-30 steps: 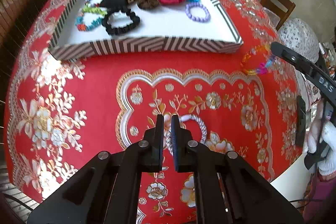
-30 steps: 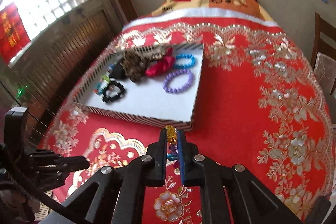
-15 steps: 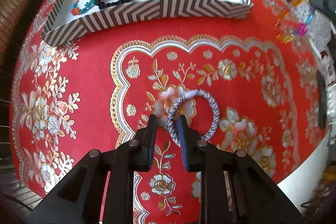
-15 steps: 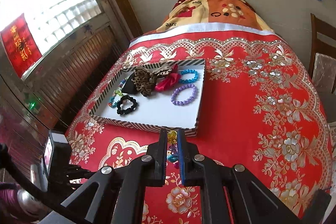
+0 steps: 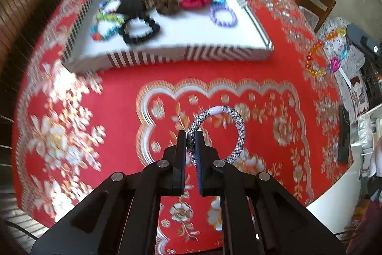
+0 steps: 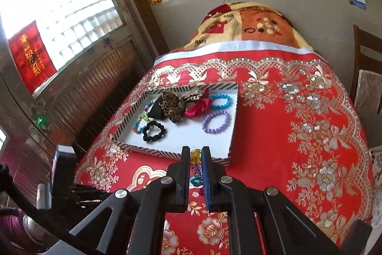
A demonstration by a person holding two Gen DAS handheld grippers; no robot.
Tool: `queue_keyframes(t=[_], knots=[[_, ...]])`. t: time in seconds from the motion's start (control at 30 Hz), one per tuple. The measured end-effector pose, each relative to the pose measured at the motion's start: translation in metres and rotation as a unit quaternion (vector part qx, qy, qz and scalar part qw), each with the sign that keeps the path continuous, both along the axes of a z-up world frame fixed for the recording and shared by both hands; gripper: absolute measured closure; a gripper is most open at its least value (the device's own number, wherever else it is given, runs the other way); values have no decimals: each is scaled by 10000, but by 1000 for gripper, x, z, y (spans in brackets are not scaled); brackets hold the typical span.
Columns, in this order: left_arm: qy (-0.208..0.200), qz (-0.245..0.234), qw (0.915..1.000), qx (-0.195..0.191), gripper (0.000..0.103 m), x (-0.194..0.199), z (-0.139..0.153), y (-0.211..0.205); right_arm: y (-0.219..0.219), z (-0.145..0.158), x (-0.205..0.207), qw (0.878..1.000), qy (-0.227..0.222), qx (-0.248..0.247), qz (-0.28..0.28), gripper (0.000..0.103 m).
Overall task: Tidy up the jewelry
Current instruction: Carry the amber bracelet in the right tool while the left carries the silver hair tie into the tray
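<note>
My left gripper (image 5: 190,135) is shut on a silver-grey braided bracelet (image 5: 235,120) and holds it above the red tablecloth. My right gripper (image 6: 195,152) is shut on a multicoloured bead bracelet (image 6: 196,155), which hangs in the air at the right of the left wrist view (image 5: 321,56). The white tray with a striped rim (image 5: 214,53) lies farther back and holds a black bracelet (image 5: 139,31), a purple bracelet (image 5: 223,16), leopard and red scrunchies and several bead bracelets. The tray also shows in the right wrist view (image 6: 191,135).
The table has a red floral cloth (image 5: 95,92). A wooden chair (image 5: 315,2) stands at the back right. A window and wood panelling (image 6: 71,92) run along the left. A folded blanket (image 6: 250,28) lies at the table's far end.
My left gripper closed on the silver-grey bracelet and lifted it off the cloth. My right gripper rose and drew back with the bead bracelet in it.
</note>
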State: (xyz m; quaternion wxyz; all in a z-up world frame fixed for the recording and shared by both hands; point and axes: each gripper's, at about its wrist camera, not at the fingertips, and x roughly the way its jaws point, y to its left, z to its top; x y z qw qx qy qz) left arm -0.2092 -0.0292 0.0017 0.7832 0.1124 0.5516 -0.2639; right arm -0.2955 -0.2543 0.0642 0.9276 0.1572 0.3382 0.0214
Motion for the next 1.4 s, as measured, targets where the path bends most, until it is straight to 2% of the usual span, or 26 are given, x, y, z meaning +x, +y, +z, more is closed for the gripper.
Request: queue_keyframes(t=[0.33, 0.53, 1.0, 1.4], knots=[[-564, 207, 9982, -60, 97, 38, 30, -4, 8, 18, 16, 9998, -94, -122, 129, 95], [-719, 246, 9971, -33, 97, 56, 38, -9, 12, 23, 33, 9996, -92, -164, 202, 95], [-760, 280, 9967, 97, 97, 98, 29, -25, 17, 16, 80, 9993, 60, -146, 332, 95], [-550, 259, 9980, 182, 97, 135, 8, -41, 20, -7, 119, 9986, 303, 113, 416, 95]])
